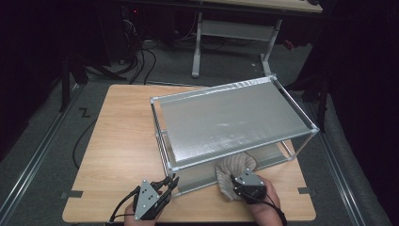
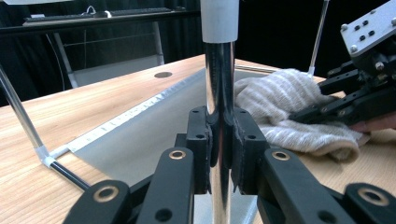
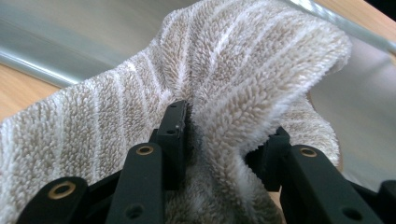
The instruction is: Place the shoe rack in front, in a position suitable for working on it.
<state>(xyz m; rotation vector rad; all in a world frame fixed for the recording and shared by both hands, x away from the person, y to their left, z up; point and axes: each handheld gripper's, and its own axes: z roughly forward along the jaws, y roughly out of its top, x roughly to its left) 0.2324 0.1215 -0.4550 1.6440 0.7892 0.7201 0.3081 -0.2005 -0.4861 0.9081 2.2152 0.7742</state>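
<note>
Clamping the rack's chrome post (image 2: 219,93), your left gripper (image 2: 219,149) has its jaws tight on both sides of it. Your right gripper (image 3: 224,144) pinches a fold of towel (image 3: 243,70), which hides the jaw tips. The towel lies at the rack's (image 1: 235,117) lower shelf, partly hidden under the top shelf, on the desk (image 1: 122,141).

Right tongs (image 3: 224,135) pinch fold of striped towel (image 3: 243,60); grey shelf (image 3: 70,32) behind, on wooden table (image 3: 18,88).
</note>
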